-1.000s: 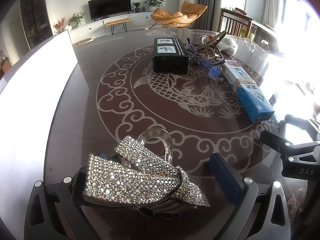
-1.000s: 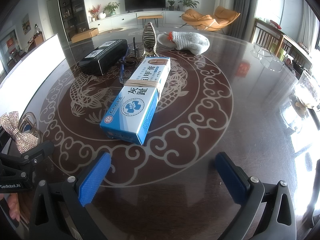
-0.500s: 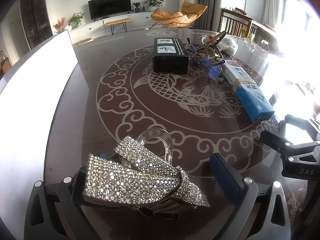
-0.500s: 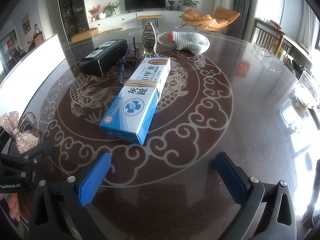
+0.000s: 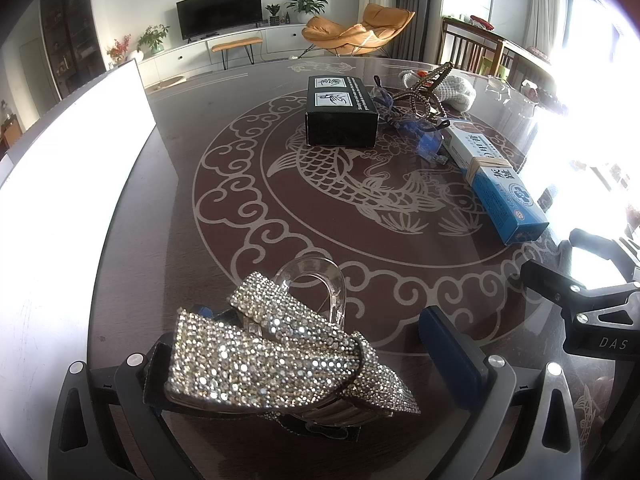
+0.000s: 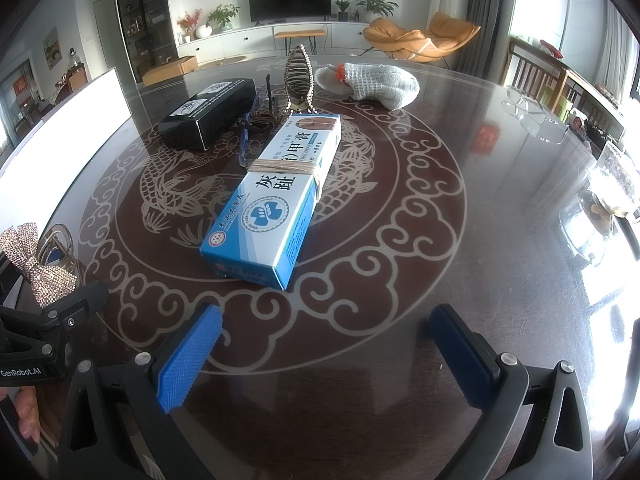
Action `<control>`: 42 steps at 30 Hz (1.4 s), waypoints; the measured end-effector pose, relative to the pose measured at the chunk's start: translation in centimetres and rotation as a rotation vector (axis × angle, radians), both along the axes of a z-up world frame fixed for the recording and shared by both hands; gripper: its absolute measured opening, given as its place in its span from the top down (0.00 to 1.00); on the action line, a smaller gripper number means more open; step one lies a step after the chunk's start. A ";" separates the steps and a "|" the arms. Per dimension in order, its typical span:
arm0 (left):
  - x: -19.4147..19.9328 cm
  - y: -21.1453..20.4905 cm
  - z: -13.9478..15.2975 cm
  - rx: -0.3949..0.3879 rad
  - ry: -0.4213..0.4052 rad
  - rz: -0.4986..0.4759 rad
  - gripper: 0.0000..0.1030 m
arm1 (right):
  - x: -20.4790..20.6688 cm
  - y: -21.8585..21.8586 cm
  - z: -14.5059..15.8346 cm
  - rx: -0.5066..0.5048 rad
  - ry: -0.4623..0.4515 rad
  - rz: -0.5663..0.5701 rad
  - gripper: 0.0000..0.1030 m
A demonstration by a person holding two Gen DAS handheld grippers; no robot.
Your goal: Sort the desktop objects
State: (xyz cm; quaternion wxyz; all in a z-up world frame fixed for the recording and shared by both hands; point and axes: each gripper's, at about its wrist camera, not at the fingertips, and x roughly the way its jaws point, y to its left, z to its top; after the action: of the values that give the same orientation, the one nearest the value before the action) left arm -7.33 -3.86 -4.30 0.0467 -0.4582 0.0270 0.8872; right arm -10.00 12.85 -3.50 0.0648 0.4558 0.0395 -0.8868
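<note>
Your left claw (image 5: 320,344) stood spread, the rhinestone bow clip (image 5: 276,356) lying between its pads near your edge of the worktop (image 5: 208,256), against the left pad and apart from the right. Your right claw (image 6: 324,354) gaped with nothing in it, bare glass before it up to the blue box (image 6: 276,204). The black box (image 5: 340,110) sat farther back, well apart.

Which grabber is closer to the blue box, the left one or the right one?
Right. The right gripper hovers open just in front of the blue box, which lies straight ahead. The left gripper sits off to the side by the sparkly bow clip.
</note>
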 end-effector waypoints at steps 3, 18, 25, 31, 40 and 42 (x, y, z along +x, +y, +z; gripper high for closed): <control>0.0 0.0 0.0 0.000 0.000 0.000 0.00 | 0.0 0.0 0.0 0.000 0.000 0.000 0.00; -0.1 0.0 0.0 0.000 0.000 0.000 0.00 | 0.0 0.0 0.1 0.000 0.000 0.000 0.00; 0.2 -0.5 0.2 -0.001 -0.029 -0.011 0.00 | 0.0 0.0 0.1 0.000 0.000 0.000 0.00; 1.1 -2.2 1.3 0.036 0.004 -0.006 0.00 | -0.5 0.1 0.3 -0.001 -0.034 0.023 0.00; 0.6 -1.7 1.3 -0.041 -0.003 -0.009 0.28 | -7.1 -2.9 5.0 -0.112 -0.136 0.069 0.00; 0.8 -1.5 1.5 -0.054 0.016 -0.014 0.31 | -8.7 -3.8 4.6 -0.068 -0.156 0.035 0.00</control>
State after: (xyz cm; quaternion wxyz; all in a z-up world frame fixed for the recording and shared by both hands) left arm -6.51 -5.34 -2.80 0.0403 -0.4520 0.0545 0.8895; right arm -18.67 9.04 1.14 0.0987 0.5202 0.0120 -0.8482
